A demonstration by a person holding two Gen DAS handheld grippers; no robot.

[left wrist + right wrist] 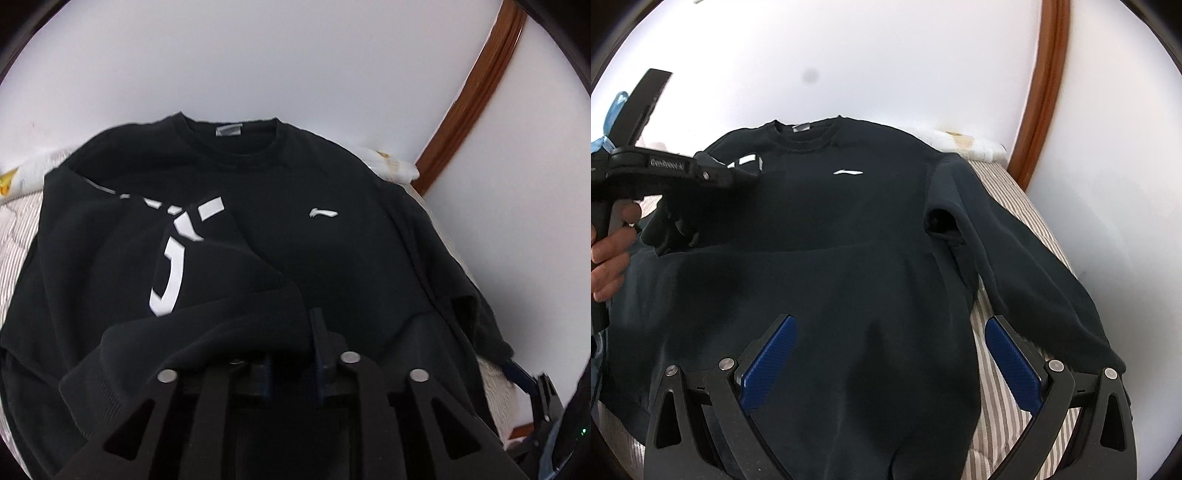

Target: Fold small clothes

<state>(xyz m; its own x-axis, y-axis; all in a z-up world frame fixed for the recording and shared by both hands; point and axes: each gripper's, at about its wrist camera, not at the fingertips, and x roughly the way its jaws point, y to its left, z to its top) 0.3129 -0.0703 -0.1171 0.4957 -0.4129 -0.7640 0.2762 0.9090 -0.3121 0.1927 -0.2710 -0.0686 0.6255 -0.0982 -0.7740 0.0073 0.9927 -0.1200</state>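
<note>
Left gripper point(291, 354) has its fingers closed on the sleeve cuff point(207, 332) of the black sweatshirt point(849, 229), it seems, though dark cloth hides the tips. Right gripper point(890, 354) hangs wide open and holds nothing over the hem at 6 o'clock. Sweatshirt lies flat on the striped bed cover point(1004, 417), collar at 12 o'clock.

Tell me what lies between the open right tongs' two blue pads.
In the right wrist view, the sweatshirt body fills most of the gap between the right tongs; striped bedding shows beside the right pad.

Wall point(886, 66) close behind sweatshirt point(849, 221); open bedding point(1008, 398), seemingly, rightward.
</note>
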